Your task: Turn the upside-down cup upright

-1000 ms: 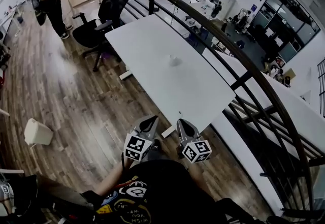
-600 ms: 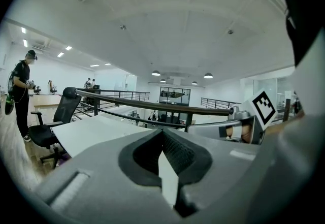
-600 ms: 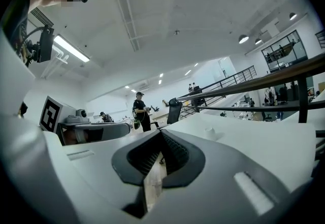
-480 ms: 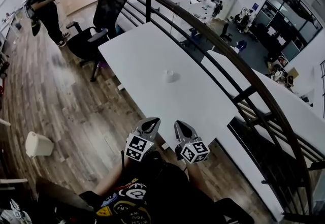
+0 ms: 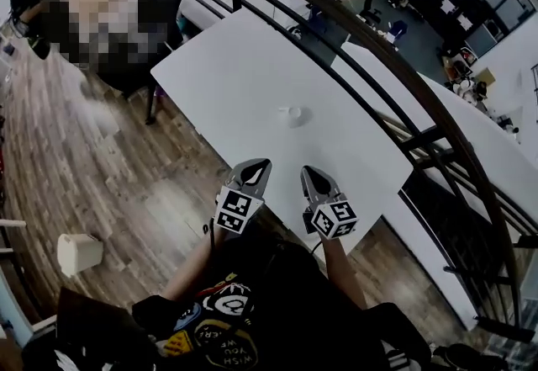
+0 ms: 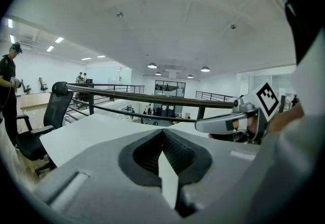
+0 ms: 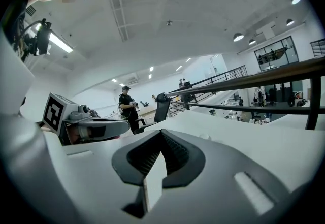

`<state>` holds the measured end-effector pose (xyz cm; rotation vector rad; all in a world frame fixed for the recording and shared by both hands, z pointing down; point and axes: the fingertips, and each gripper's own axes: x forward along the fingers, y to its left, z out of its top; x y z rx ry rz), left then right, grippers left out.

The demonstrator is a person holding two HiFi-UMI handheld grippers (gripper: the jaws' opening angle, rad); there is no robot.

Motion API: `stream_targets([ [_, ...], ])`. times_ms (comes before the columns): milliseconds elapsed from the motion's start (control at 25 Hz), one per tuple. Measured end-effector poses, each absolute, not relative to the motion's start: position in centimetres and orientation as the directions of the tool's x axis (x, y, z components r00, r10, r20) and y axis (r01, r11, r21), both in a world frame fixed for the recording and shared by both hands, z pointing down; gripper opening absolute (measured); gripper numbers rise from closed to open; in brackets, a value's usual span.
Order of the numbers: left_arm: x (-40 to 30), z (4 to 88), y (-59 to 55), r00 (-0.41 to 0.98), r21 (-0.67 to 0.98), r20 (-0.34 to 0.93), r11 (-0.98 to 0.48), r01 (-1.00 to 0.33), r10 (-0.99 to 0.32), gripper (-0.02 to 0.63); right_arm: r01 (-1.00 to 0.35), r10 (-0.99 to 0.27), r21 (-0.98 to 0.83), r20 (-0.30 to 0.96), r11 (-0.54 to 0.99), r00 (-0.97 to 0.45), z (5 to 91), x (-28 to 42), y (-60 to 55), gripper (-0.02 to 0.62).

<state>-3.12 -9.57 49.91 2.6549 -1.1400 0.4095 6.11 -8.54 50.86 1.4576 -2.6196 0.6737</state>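
A small white cup (image 5: pixel 292 114) stands upside down near the middle of the white table (image 5: pixel 244 66), seen in the head view. My left gripper (image 5: pixel 261 162) and right gripper (image 5: pixel 308 169) are held side by side over the table's near edge, well short of the cup. Both are shut and hold nothing. In the left gripper view the shut left gripper (image 6: pixel 163 132) points across the tabletop, with the right gripper (image 6: pixel 231 123) beside it. In the right gripper view the right gripper (image 7: pixel 161 135) is shut too, with the left gripper (image 7: pixel 94 127) at its left.
A dark metal railing (image 5: pixel 382 75) runs along the table's far side, with a drop to a lower floor beyond it. A black office chair (image 7: pixel 161 107) stands at the table's far end, and a person (image 7: pixel 126 106) stands past it. A white bin (image 5: pixel 80 253) sits on the wooden floor at left.
Both grippers have come forward together from the floor side up to the table's near edge. The table and cup now lie closer in the head view. Both jaws stayed shut.
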Motion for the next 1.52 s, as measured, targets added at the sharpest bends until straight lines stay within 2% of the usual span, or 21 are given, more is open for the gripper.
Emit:
stream_targets([
  [200,-4.3,52.9,-15.2,0.685,0.156,0.359,-0.684,-0.713,-0.633,0.005,-0.879,-0.826,-0.250,0.310,0.406,-0.471,55.4,6.4,-15.1,-0.003],
  [400,-4.3,56.8,-18.6,0.666,0.185,0.412,-0.659,-0.729,-0.621,0.005,-0.932,-0.848,-0.148,0.387,0.331,-0.362,63.7,8.9,-21.4,0.003],
  [640,-5.1,60.7,-18.2,0.630,0.210,0.504,-0.624,-0.753,-0.590,0.005,-0.928,-0.809,-0.111,0.460,0.355,-0.364,72.7,9.7,-27.5,0.320],
  [760,-6.1,61.8,-18.1,0.602,0.212,0.538,-0.596,-0.775,-0.591,0.005,-0.911,-0.781,-0.079,0.488,0.405,-0.389,74.8,9.1,-30.1,0.396],
  [880,-6.4,62.0,-18.6,0.582,0.210,0.542,-0.573,-0.792,-0.606,0.005,-0.902,-0.726,-0.014,0.588,0.432,-0.357,76.7,8.3,-30.7,0.417],
  [1000,-5.7,62.0,-19.3,0.582,0.193,0.541,-0.584,-0.788,-0.607,0.005,-0.902,-0.744,0.022,0.574,0.432,-0.342,76.9,7.6,-31.5,0.437],
  [1040,-5.5,61.9,-19.6,0.586,0.187,0.540,-0.593,-0.783,-0.604,0.005,-0.904,-0.749,0.025,0.571,0.426,-0.337,76.7,7.4,-32.0,0.436],
  [1120,-4.9,61.7,-20.3,0.597,0.183,0.534,-0.607,-0.773,-0.599,0.005,-0.911,-0.739,0.017,0.592,0.412,-0.323,77.0,7.2,-32.9,0.387],
  [1240,-3.9,61.5,-21.2,0.597,0.176,0.530,-0.611,-0.772,-0.602,0.005,-0.905,-0.722,0.012,0.607,0.424,-0.331,77.0,7.1,-33.0,0.390],
  [1360,-2.4,61.5,-22.9,0.605,0.208,0.548,-0.607,-0.767,-0.577,0.005,-0.863,-0.694,0.056,0.622,0.502,-0.363,75.6,6.7,-31.7,0.388],
  [1400,-1.6,61.5,-23.6,0.623,0.236,0.559,-0.615,-0.752,-0.547,0.049,-0.848,-0.689,0.074,0.621,0.525,-0.373,74.8,6.6,-31.2,0.388],
  [1440,-0.7,61.6,-24.4,0.644,0.264,0.573,-0.630,-0.730,-0.507,0.144,-0.834,-0.688,0.088,0.615,0.545,-0.385,73.8,6.4,-30.7,0.388],
  [1520,1.5,61.7,-25.7,0.671,0.284,0.612,-0.676,-0.680,-0.418,0.265,-0.806,-0.688,0.113,0.598,0.581,-0.412,71.5,5.8,-29.7,0.388],
])
